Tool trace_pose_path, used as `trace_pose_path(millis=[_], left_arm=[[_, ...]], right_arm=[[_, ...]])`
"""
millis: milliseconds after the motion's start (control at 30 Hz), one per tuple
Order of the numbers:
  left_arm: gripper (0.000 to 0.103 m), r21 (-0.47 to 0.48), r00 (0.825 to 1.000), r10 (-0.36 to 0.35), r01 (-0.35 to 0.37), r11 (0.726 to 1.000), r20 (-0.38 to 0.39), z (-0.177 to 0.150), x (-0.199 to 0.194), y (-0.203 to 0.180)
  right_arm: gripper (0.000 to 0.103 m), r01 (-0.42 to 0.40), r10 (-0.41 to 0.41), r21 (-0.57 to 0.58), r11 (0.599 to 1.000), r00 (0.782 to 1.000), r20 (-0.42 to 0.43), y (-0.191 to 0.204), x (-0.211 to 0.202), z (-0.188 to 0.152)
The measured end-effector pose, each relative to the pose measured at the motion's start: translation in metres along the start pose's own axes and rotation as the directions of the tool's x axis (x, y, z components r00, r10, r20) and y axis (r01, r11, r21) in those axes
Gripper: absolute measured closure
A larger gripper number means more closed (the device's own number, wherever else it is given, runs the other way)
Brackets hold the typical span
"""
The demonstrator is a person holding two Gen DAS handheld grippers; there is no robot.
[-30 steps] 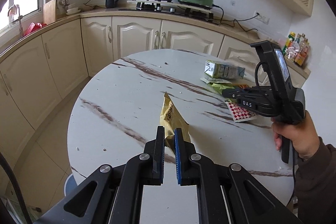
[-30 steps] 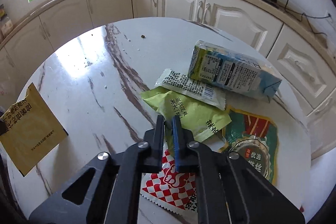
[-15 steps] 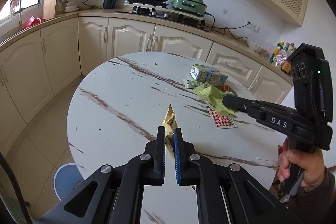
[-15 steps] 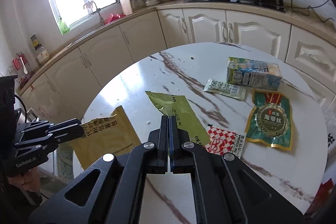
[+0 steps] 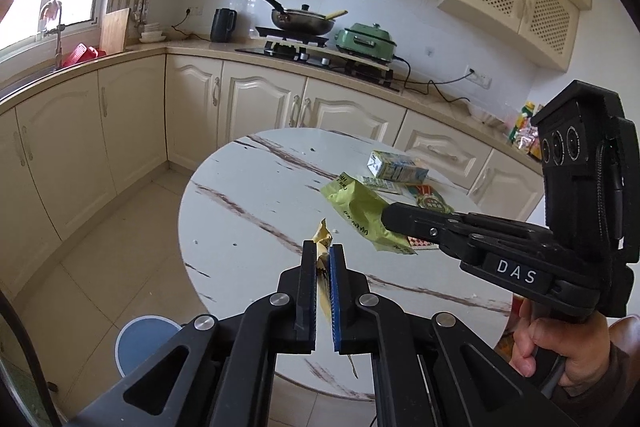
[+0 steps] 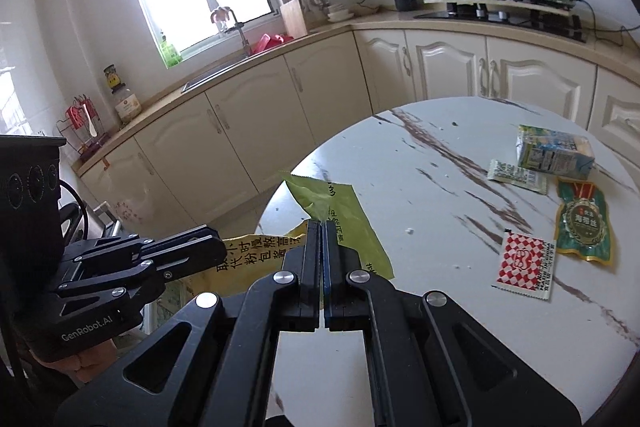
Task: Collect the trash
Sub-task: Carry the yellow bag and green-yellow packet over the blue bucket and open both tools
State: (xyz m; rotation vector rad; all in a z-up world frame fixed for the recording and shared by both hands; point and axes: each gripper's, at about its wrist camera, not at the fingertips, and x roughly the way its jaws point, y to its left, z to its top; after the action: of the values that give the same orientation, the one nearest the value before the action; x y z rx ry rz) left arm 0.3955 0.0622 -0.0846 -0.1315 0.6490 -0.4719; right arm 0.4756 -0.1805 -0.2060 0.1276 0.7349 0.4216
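The left tool [image 5: 322, 253] was clamped on a yellow wrapper [image 5: 322, 239], held clear of the marble tabletop [image 5: 256, 195]. The right tool [image 6: 321, 227] pinched a green wrapper [image 6: 344, 211] — also lifted off the surface. Left lying on the tabletop were a drink carton [image 6: 554, 151], a small white sachet [image 6: 516, 175], a green-and-gold pouch [image 6: 584, 223] and a red checkered packet [image 6: 526, 263] — all grouped near the far side.
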Motion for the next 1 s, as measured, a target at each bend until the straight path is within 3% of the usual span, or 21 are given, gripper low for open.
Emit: trace_pose_path(millis=[267, 433, 567, 667, 833, 1000], left_arm=[[0.102, -0.079, 0.994, 0.090, -0.085, 0.993, 0.062, -0.022, -0.062, 0.058], [0.102, -0.144, 0.982, 0.175, -0.164, 0.976, 0.073, -0.041, -0.096, 0.109], [0.102, -0.218, 0.975, 0.220, -0.206, 0.954, 0.038, -0.061, -0.105, 0.159], [0.102, -0.267, 0.972, 0.234, -0.231, 0.936, -0.020, -0.077, -0.088, 0.193], [0.102, -0.309, 0.962, 0.237, -0.269, 0.912, -0.139, -0.096, -0.034, 0.242], [0.102, -0.325, 0.929, 0.235, -0.325, 0.888, -0.284, -0.119, 0.037, 0.292]], right_arm=[[0.101, -0.122, 0.121, -0.069, 0.990, 0.992, -0.019, 0.075, 0.036, 0.012], [0.101, -0.220, 0.212, -0.114, 0.969, 0.974, -0.078, 0.138, 0.091, 0.015], [0.101, -0.273, 0.253, -0.130, 0.953, 0.956, -0.151, 0.175, 0.147, 0.007], [0.101, -0.292, 0.261, -0.125, 0.948, 0.941, -0.217, 0.188, 0.193, -0.006], [0.101, -0.250, 0.203, -0.100, 0.963, 0.919, -0.338, 0.182, 0.281, -0.036], [0.101, -0.197, 0.158, -0.036, 0.980, 0.871, -0.465, 0.154, 0.366, -0.077]])
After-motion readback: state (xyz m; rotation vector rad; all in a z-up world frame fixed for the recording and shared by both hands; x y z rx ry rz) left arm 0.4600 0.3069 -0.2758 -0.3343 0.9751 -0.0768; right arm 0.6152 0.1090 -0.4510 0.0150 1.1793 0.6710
